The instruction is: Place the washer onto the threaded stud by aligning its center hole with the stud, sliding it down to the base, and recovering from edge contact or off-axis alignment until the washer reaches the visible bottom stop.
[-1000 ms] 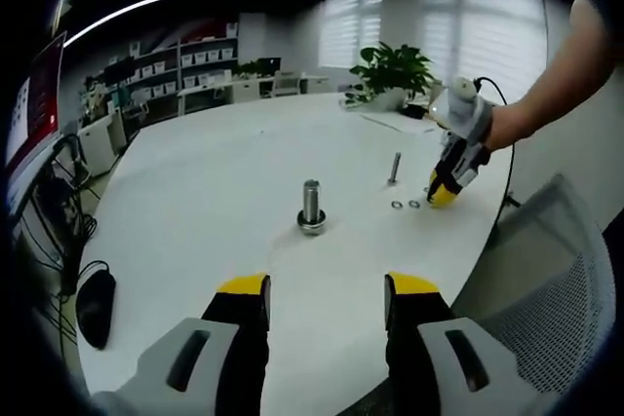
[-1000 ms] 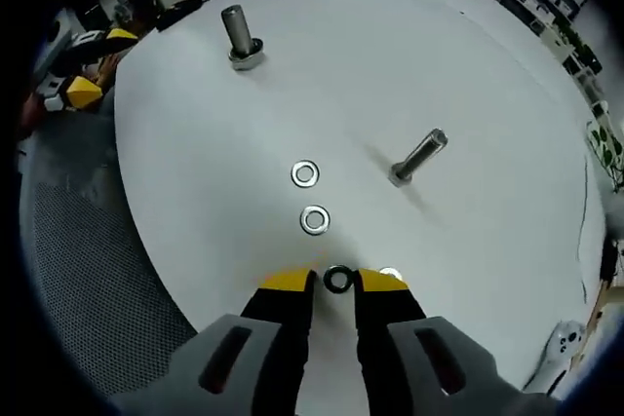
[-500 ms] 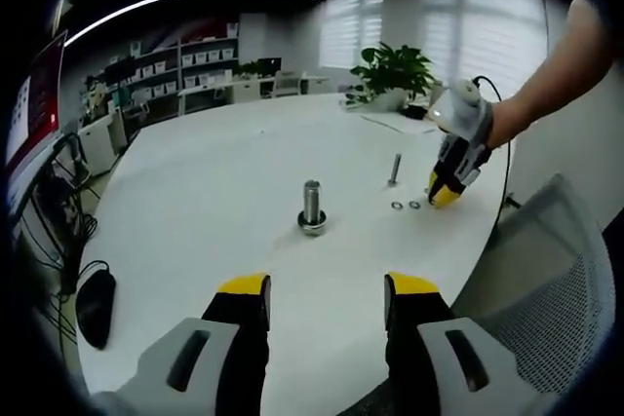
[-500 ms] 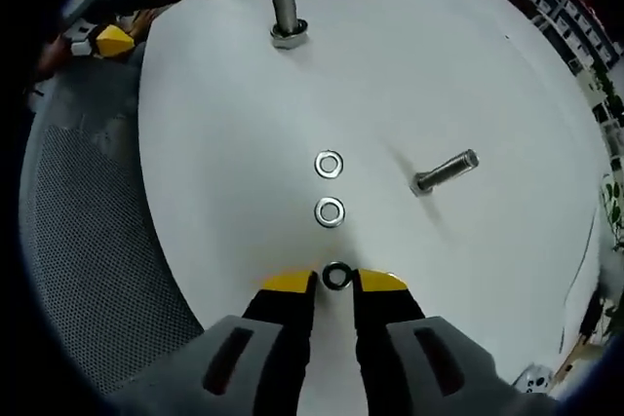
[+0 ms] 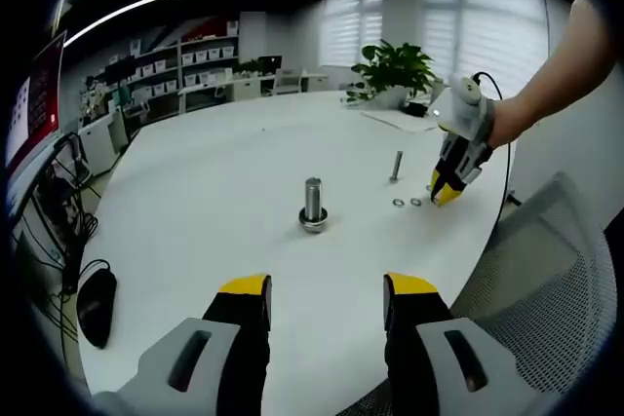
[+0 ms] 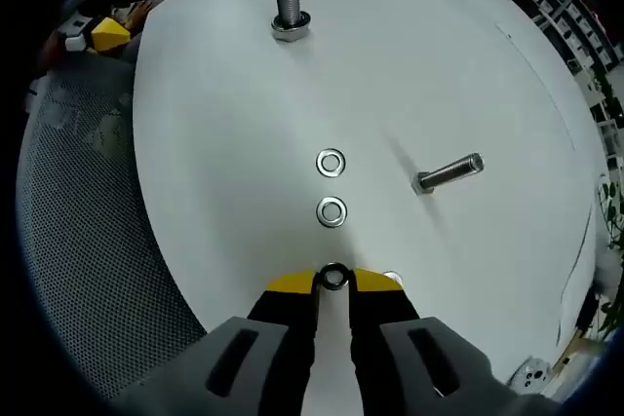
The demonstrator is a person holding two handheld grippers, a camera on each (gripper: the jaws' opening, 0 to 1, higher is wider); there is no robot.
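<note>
Pinching a dark washer (image 6: 335, 278) between its yellow tips, the right gripper (image 6: 334, 281) is hanging above the white table (image 6: 448, 65). Two more washers (image 6: 331, 163) are lying beyond, the upright stud (image 6: 288, 4) standing well apart. The left gripper (image 5: 327, 287) is waiting released, jaws wide.

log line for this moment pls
right gripper: shut on washer | left gripper: open, idle | thick stud: bare | two washers on table

An open-plan office: shelving units (image 5: 185, 60), desks, a potted plant (image 5: 393, 72), blinds (image 5: 356, 21) and mesh chair (image 5: 546, 280).
</note>
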